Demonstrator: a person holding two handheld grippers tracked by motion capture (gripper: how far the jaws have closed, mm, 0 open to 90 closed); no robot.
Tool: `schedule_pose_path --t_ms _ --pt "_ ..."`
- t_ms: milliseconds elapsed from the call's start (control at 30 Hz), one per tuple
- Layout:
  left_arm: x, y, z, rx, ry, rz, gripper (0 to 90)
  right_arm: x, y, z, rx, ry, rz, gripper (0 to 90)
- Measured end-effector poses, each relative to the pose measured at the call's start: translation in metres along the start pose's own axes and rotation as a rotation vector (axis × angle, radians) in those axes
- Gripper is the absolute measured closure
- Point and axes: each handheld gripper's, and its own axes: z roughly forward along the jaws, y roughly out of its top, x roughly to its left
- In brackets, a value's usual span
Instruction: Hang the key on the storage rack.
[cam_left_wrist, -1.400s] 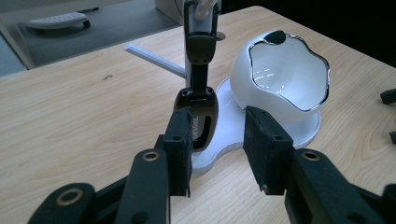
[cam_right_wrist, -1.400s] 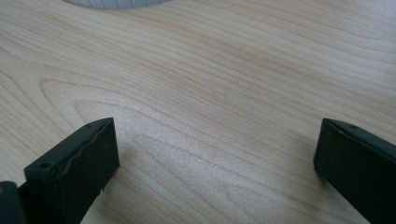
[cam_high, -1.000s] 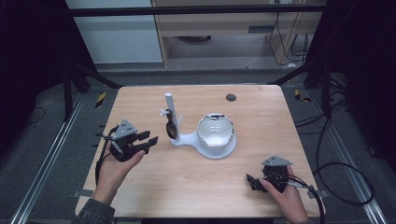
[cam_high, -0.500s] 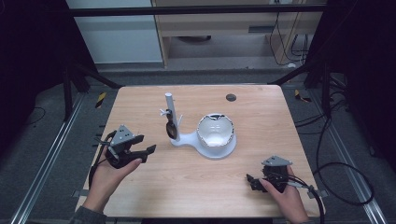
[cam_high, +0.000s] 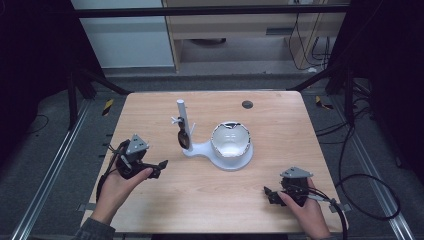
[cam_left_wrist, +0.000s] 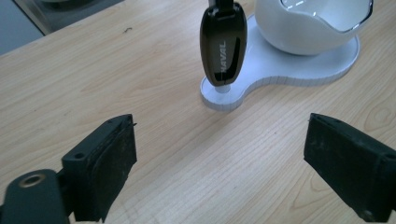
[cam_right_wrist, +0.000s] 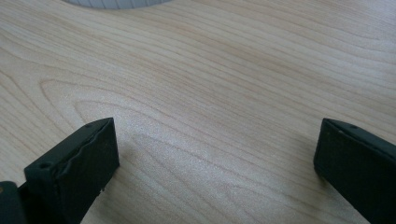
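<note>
A white stand (cam_high: 200, 148) sits mid-table, with an upright post (cam_high: 181, 112) and a white bowl (cam_high: 230, 140) on its base. A dark glossy oval tag (cam_high: 183, 137) hangs on the post; in the left gripper view the tag (cam_left_wrist: 223, 46) shows pale lettering, with the bowl (cam_left_wrist: 317, 23) behind it. My left gripper (cam_high: 157, 169) rests on the table left of the stand and points at it. Its jaws have just been opening and stand wide (cam_left_wrist: 219, 140) with nothing between them. My right gripper (cam_high: 270, 192) lies near the front right edge, open (cam_right_wrist: 215, 144) over bare wood.
A small black disc (cam_high: 247, 104) is set in the tabletop at the far side. The wooden table (cam_high: 280, 125) has metal rails along both sides, and cables trail off to the right. Dark frame legs stand at the far corners.
The left gripper's jaws have spread wider apart, and the left hand has drawn slightly back toward the near edge. The right hand has not moved.
</note>
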Motion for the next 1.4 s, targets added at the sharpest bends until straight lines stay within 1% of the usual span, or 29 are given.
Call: schedule_pose_path --t_ms 67,133,200,300,333,367,400,467,500,567,633,700,767,800,833,933,967,1000,1033,1200,1333,1400 --pt "0.001 -0.003 0.002 0.016 0.011 0.026 7.2 0.0 0.0 0.0 0.0 0.0 0.0 0.4" --pt "0.005 -0.008 0.006 0.025 0.009 0.029 6.6 0.0 0.0 0.0 0.0 -0.001 -0.001 0.4" --pt "0.009 -0.014 0.012 0.034 0.014 0.007 6.4 0.0 0.0 0.0 0.001 -0.002 -0.002 0.4" --pt "0.016 -0.023 0.018 0.07 0.029 0.002 6.4 0.0 0.0 0.0 0.001 -0.002 -0.002 0.4" --pt "0.019 -0.027 0.02 0.074 0.03 -0.005 6.4 0.0 0.0 0.0 0.0 -0.001 -0.001 0.4" --pt "0.02 -0.029 0.02 0.079 0.03 0.0 6.4 0.0 0.0 0.0 0.0 0.0 0.001 0.4" --pt "0.022 -0.033 0.022 0.087 0.038 -0.003 6.4 0.0 0.0 0.0 0.0 0.0 0.0 0.4" --pt "0.025 -0.037 0.023 0.112 0.051 0.009 6.4 0.0 0.0 0.0 0.0 0.0 -0.001 0.4" --pt "0.026 -0.038 0.024 0.114 0.06 0.007 6.4 0.0 0.0 0.0 0.0 0.0 0.0 0.4" --pt "0.03 -0.041 0.025 0.122 0.061 0.0 6.4 0.0 0.0 0.0 0.0 0.0 -0.002 0.4" --pt "0.033 -0.043 0.027 0.123 0.068 0.001 6.4 0.0 0.0 0.0 0.0 -0.001 -0.002 0.4" --pt "0.037 -0.044 0.028 0.117 0.072 -0.008 6.4 0.0 0.0 0.0 0.0 -0.001 -0.002 0.4" --pt "0.039 -0.045 0.031 0.113 0.064 -0.007 6.3 0.0 0.0 0.0 0.0 0.001 -0.001 0.4" --pt "0.04 -0.044 0.034 0.112 0.058 -0.006 6.1 0.0 0.0 0.0 0.0 -0.001 -0.002 0.4" --pt "0.041 -0.044 0.037 0.114 0.062 -0.005 5.9 0.0 0.0 0.0 0.0 -0.001 -0.001 0.4" --pt "0.044 -0.043 0.046 0.1 0.048 -0.01 5.9 0.0 0.0 0.0 0.0 -0.002 0.001 0.4" --pt "0.046 -0.043 0.049 0.1 0.044 -0.004 5.6 0.0 0.0 0.0 0.0 -0.003 0.001 0.4" --pt "0.046 -0.043 0.053 0.098 0.047 -0.005 5.3 0.0 0.0 0.0 0.0 -0.003 0.001 0.4" --pt "0.047 -0.043 0.056 0.106 0.049 -0.002 5.2 0.0 0.0 0.0 0.0 -0.004 0.001 0.4" --pt "0.05 -0.047 0.069 0.112 0.041 -0.037 5.2 0.0 0.0 0.0 0.0 -0.004 0.001 0.4" --pt "0.053 -0.053 0.076 0.128 0.039 -0.051 5.2 0.0 0.0 0.0 0.0 -0.004 0.001 0.4" --pt "0.054 -0.054 0.077 0.116 0.034 -0.072 5.2 0.0 0.0 0.0 0.0 -0.004 0.001 0.4"
